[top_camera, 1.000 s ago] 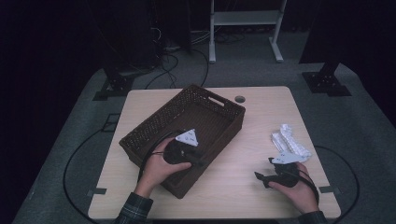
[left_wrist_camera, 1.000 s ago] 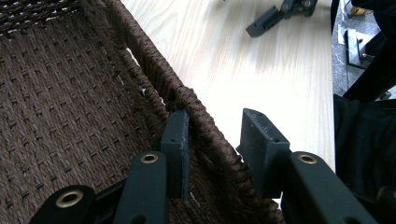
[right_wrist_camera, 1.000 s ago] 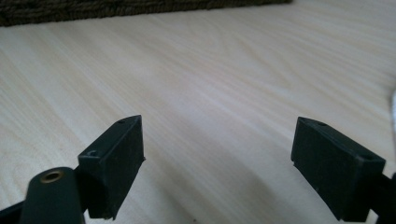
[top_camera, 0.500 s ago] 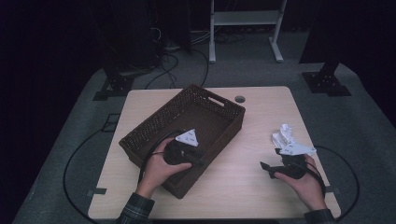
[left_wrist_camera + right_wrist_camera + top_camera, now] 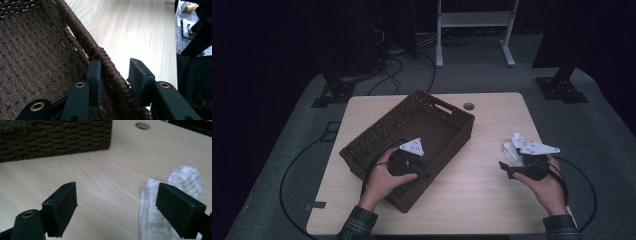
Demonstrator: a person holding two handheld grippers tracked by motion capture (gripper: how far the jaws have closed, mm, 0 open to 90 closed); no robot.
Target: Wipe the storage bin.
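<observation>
Two claws at work over a pale wood-grain surface [image 5: 472,195], one at a woven basket, one above crumpled white material.

At lower centre of the high view, the left claw [image 5: 113,77] straddles the near wall of the dark brown, rope-textured rectangular basket [image 5: 377,137]: one flat black jaw lies against the wall's inner face, the other stands off its outer side, so the hold is loose, not pressed. At lower right, the right claw [image 5: 125,205] hangs wide open with nothing between its blocky jaws, just above the white cloth [image 5: 150,220] and a crinkled, translucent plastic wad [image 5: 186,178] lying touching it. Farther back, a round hole [image 5: 469,106] pierces the surface.
</observation>
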